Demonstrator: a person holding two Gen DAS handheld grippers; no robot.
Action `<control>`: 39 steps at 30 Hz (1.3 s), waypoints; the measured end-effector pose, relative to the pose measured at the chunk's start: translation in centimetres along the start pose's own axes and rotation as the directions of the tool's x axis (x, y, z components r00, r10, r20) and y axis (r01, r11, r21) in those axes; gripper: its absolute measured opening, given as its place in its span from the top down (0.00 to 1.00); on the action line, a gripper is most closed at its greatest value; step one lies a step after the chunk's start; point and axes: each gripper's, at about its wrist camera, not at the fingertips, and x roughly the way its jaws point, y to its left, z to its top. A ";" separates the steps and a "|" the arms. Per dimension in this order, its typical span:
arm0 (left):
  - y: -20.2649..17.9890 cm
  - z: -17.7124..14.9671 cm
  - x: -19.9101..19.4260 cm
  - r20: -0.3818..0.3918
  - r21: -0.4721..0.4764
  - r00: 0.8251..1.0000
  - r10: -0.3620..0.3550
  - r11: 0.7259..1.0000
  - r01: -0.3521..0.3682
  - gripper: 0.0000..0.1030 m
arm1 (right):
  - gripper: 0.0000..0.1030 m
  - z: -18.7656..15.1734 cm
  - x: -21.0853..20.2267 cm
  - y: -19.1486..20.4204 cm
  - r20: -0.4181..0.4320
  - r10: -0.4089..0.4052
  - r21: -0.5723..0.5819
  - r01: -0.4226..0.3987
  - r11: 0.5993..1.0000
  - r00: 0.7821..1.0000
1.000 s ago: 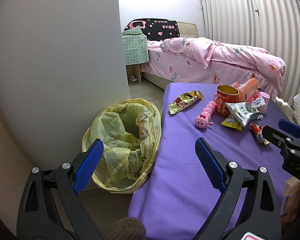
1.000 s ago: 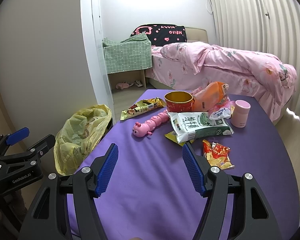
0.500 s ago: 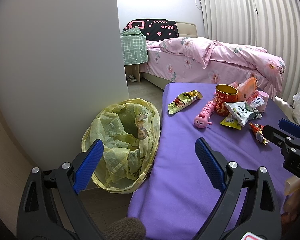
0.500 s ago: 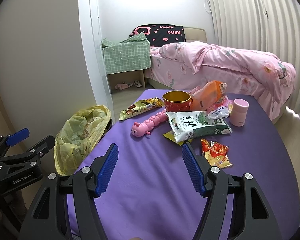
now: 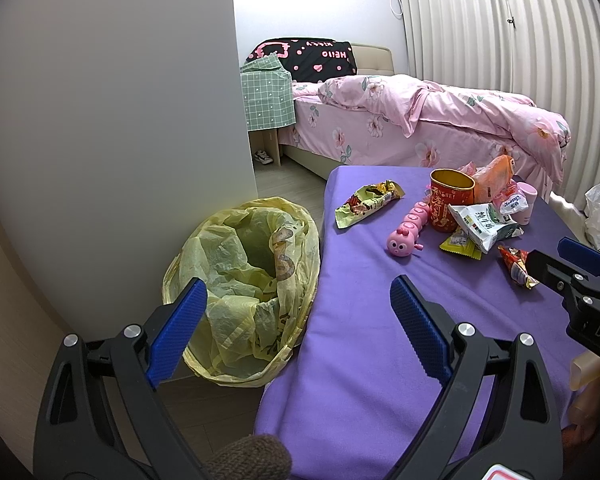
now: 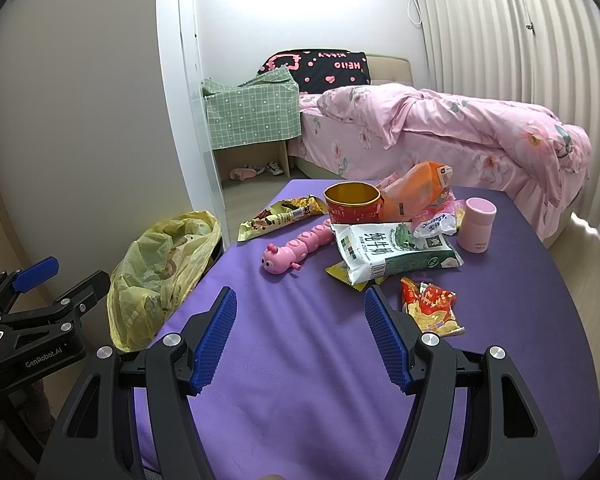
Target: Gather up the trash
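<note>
Both grippers empty, jaws spread wide: left gripper [image 5: 298,316] hangs over the near left edge of the bench [image 5: 360,360], right gripper [image 6: 300,330] over its near middle. Nothing collected yet, by the look of it.

Trash lies on the purple bench: red snack wrapper [image 6: 430,310] just right of the right gripper's fingertip; white-green pouch [image 6: 392,252] behind it, overlapping a yellow wrapper [image 6: 340,273]; green-yellow wrapper [image 6: 280,218] well apart, far left. Yellow bin bag [image 5: 244,292] stands open on the floor beside the bench.

Handling, judged: wrappers light, thin, crinkly, slippery film lying flat. Pinch a raised, crumpled edge or corner, not the flat face. The pouch looks puffier; take a sealed end.

Views: left wrist shows the bag's open mouth and hollow; right wrist shows only its side. Right wrist shows the pink cup [image 6: 476,226] whole and the red wrapper unobstructed; the left view half hides both.
</note>
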 end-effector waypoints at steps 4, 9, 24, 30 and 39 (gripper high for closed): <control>-0.2 0.0 0.0 -0.002 0.001 1.000 -0.002 1.000 0.002 0.14 | 0.39 0.0 0.0 0.0 0.000 -0.001 0.001 0.001 1.000 1.000; -1.1 0.0 0.3 -0.019 0.010 1.000 -0.020 1.000 0.020 0.14 | 0.39 0.1 0.0 -0.9 -0.002 -0.026 0.009 0.027 1.000 1.000; -5.4 2.5 7.9 -0.044 0.127 0.958 -0.284 0.949 0.287 0.14 | 0.39 1.4 2.3 -8.8 -0.041 -0.246 0.050 0.248 0.968 0.968; -7.0 5.7 13.1 -0.040 0.186 0.913 -0.405 0.895 0.405 0.14 | 0.39 2.2 3.7 -13.4 -0.073 -0.303 0.080 0.308 0.948 0.950; -7.4 10.9 25.2 -0.277 0.062 0.819 -0.503 0.841 0.538 0.12 | 0.39 3.7 6.4 -17.2 -0.127 -0.338 0.069 0.348 0.935 0.933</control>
